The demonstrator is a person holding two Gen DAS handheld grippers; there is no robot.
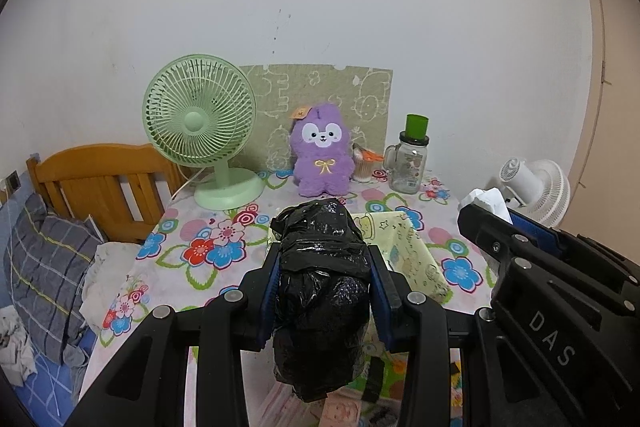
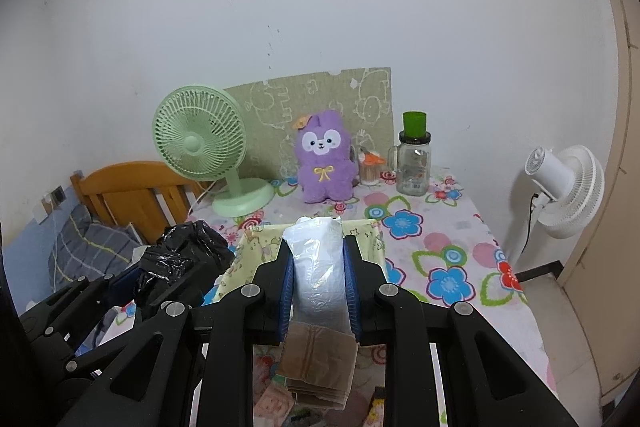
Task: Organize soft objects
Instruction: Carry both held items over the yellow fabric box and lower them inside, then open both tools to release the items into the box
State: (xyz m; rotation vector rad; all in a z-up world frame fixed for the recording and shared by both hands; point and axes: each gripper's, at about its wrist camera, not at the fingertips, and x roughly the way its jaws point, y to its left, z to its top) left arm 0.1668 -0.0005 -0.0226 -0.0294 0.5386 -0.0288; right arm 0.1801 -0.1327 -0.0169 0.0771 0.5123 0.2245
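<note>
Left gripper (image 1: 324,283): blue pads clamped on a black plastic bag bundle (image 1: 320,291), held in the air above the near left edge of the yellow fabric basket (image 1: 416,251). Right gripper (image 2: 318,279): closed on a roll of clear plastic bags (image 2: 318,267), brown paper wrap hanging below the pads, held over the same basket's near rim. Both loads look clear of the flowered tablecloth (image 2: 448,259).

Step in hand, by my reading: drop both into the basket. Advice: carry each bundle fully past the rim before letting go; lower first, since the fabric walls are floppy; release one side at a time.

Behind: purple plush (image 1: 322,155), green fan (image 1: 200,131), glass jar (image 1: 408,163), all well apart
</note>
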